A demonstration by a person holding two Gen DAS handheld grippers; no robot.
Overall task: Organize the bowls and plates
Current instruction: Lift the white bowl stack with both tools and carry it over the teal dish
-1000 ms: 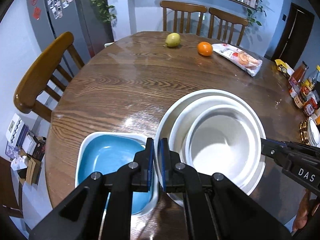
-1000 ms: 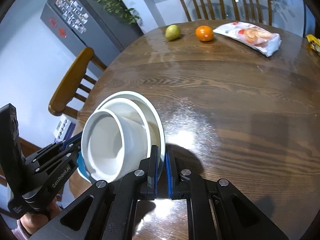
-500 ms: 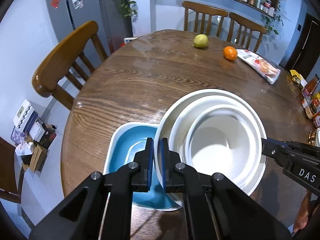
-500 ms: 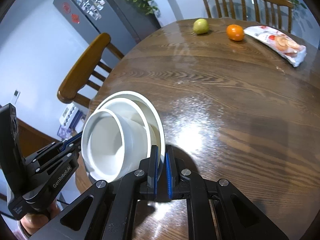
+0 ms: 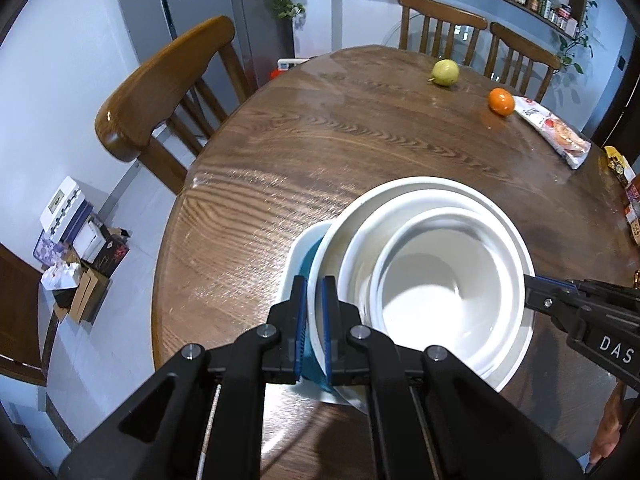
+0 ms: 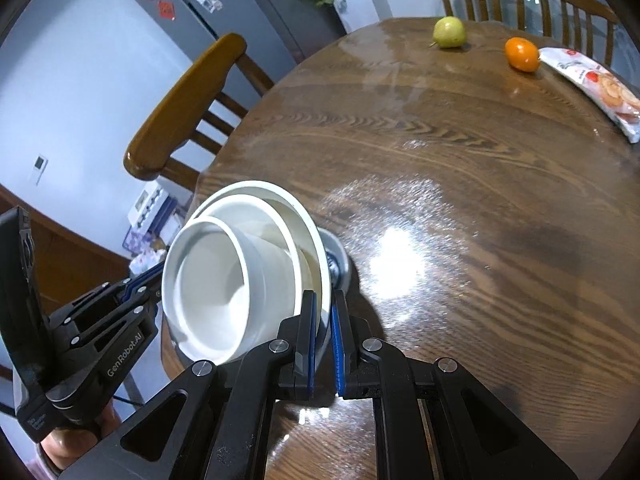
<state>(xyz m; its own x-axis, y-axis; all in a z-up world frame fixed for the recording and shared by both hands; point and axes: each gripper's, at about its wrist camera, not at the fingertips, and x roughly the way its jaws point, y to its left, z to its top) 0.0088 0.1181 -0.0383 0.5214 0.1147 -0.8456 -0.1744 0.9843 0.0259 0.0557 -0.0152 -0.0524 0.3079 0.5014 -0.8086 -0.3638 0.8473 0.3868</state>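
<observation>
Both grippers, left (image 5: 314, 322) and right (image 6: 323, 344), clench the white nested bowl stack's (image 5: 448, 276) rim above the blue square plate (image 5: 306, 264); next, lowering it squarely onto that plate.

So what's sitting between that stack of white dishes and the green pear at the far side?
Nothing: bare table between white stack and pear, in both views.

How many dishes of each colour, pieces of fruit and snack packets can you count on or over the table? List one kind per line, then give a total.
White dishes, nested and held by both grippers: 3
Blue dish with white rim, under the stack: 1
Fruit: 2, a green pear and an orange
Snack packet: 1
Total: 7
</observation>
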